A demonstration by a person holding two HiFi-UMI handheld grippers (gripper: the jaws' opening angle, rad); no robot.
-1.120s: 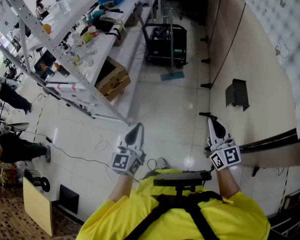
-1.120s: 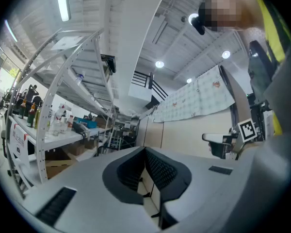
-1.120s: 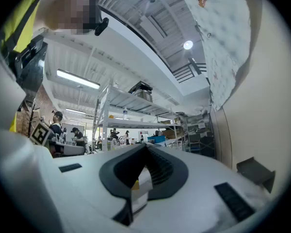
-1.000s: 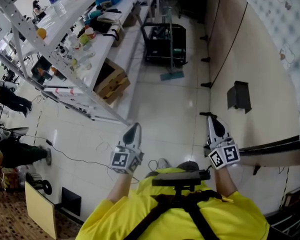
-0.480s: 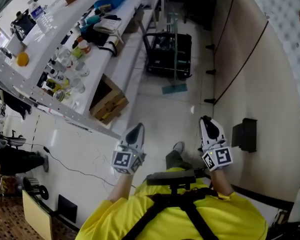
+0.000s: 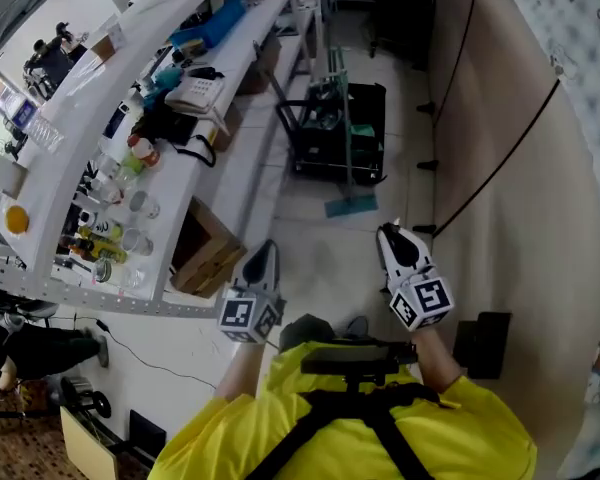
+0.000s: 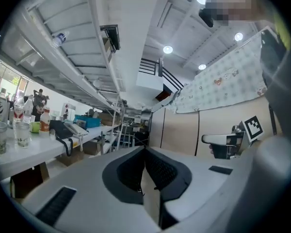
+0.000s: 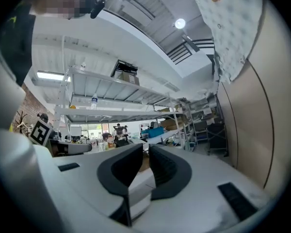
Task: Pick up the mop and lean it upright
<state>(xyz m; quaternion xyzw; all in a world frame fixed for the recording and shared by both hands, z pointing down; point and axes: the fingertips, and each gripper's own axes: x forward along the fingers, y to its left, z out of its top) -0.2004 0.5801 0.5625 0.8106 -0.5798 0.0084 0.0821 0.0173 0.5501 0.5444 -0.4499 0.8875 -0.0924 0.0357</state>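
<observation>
**Aisle between rack and wall**

The shelving rack [image 6: 80,133] runs along the left edge of the floor [image 6: 300,238], from near left to far centre. The wall [image 6: 520,198] bounds the right edge. On the rack's shelf, a telephone [image 6: 193,93] sits by the aisle-side edge, and cups [image 6: 140,206] stand nearer along the same shelf. A cardboard box [image 6: 205,255] lies under the rack's near end. Straight ahead a cart [image 6: 368,118] stands in the aisle. The mop [image 6: 348,206] is before it, head on the floor, handle running up across the cart. A box [image 6: 480,343] sits at the wall's foot, near right. The left gripper [image 6: 266,253] and right gripper [image 6: 388,236] are side by side in front, with the mop ahead of the right one.
</observation>
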